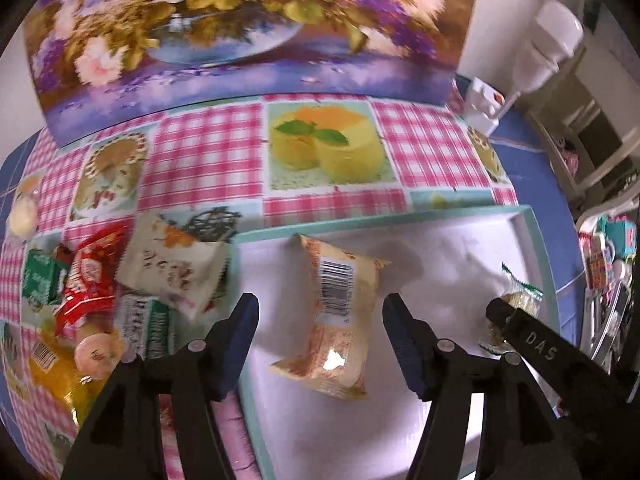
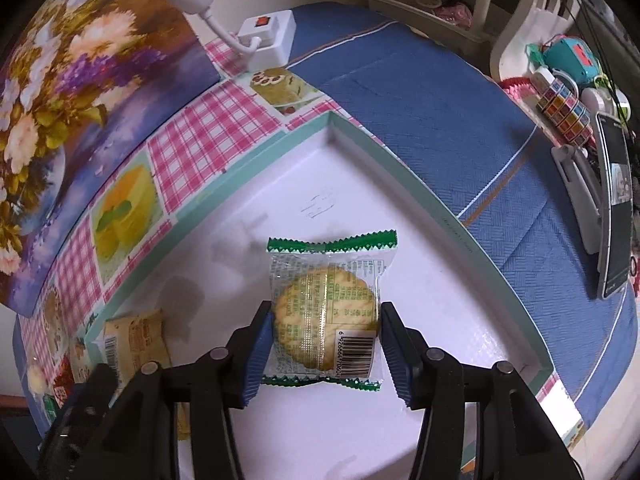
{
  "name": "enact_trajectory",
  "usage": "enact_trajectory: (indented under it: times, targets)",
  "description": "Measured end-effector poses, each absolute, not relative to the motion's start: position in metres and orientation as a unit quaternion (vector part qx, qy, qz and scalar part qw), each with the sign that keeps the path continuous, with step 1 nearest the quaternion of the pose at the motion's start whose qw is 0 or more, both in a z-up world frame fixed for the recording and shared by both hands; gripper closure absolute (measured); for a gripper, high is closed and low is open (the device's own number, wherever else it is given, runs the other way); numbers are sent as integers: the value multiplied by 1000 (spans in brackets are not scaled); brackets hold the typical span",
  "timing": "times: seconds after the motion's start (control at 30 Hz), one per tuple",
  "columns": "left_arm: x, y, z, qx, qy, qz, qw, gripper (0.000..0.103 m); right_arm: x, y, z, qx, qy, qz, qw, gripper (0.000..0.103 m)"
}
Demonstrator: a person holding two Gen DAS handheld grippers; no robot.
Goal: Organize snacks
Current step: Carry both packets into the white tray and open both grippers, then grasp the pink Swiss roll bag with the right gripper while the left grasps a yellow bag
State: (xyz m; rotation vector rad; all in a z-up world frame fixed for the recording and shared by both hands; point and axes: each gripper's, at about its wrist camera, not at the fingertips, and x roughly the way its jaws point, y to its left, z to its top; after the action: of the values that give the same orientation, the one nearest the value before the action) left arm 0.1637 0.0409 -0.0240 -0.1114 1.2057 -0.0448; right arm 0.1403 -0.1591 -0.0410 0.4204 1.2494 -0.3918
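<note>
Checked tablecloth, snack pile left-view only

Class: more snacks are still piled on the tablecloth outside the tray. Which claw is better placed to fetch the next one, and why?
Left. The left claw is open and holds nothing, near the snack pile beside the tray. The right claw brackets the cracker packet, farther from the pile.

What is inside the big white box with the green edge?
Two snacks lie in the box: a round cracker packet between the right fingers, and an orange snack packet. The floor under them is hidden.
</note>
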Motion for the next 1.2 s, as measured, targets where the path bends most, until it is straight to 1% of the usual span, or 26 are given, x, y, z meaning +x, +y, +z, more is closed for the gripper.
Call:
enact_trajectory:
  times: [0.03, 0.07, 0.1, 0.13, 0.27, 0.33, 0.43, 0.63, 0.7, 0.73, 1.03, 1.2]
  targets:
    - [163, 46, -21, -57, 566, -17, 822, 36, 143, -158, -41, 189, 575, -182, 775, 39]
    - [161, 52, -18, -62, 565, -12, 823, 32, 144, -156, -40, 184, 574, -183, 777, 35]
    - [160, 59, -15, -68, 564, -7, 823, 25, 144, -154, -38, 180, 571, -184, 779, 34]
    - [159, 65, -12, -73, 562, -1, 824, 22, 144, -152, -36, 176, 570, -184, 781, 32]
    - [149, 97, 2, -87, 548, 40, 831, 21, 140, -144, -30, 164, 567, -178, 787, 28]
    - [143, 114, 8, -90, 539, 64, 835, 16, 137, -138, -25, 158, 564, -173, 792, 26]
    - [132, 140, 16, -91, 524, 101, 841, 16, 133, -126, -18, 150, 554, -160, 803, 16]
    - [106, 181, 34, -86, 490, 158, 853, 15, 119, -92, 0, 135, 524, -112, 833, 15]
    - [97, 191, 40, -84, 480, 170, 857, 15, 115, -79, 3, 126, 516, -92, 842, 6]
    - [94, 195, 41, -84, 477, 175, 857, 15, 112, -71, 4, 123, 511, -79, 847, 0]
    - [57, 234, 49, -109, 467, 199, 855, 15, 98, -10, 10, 101, 501, 24, 859, 0]
    - [38, 257, 51, -144, 457, 198, 855, 15, 93, 15, 2, 121, 528, 76, 838, 0]
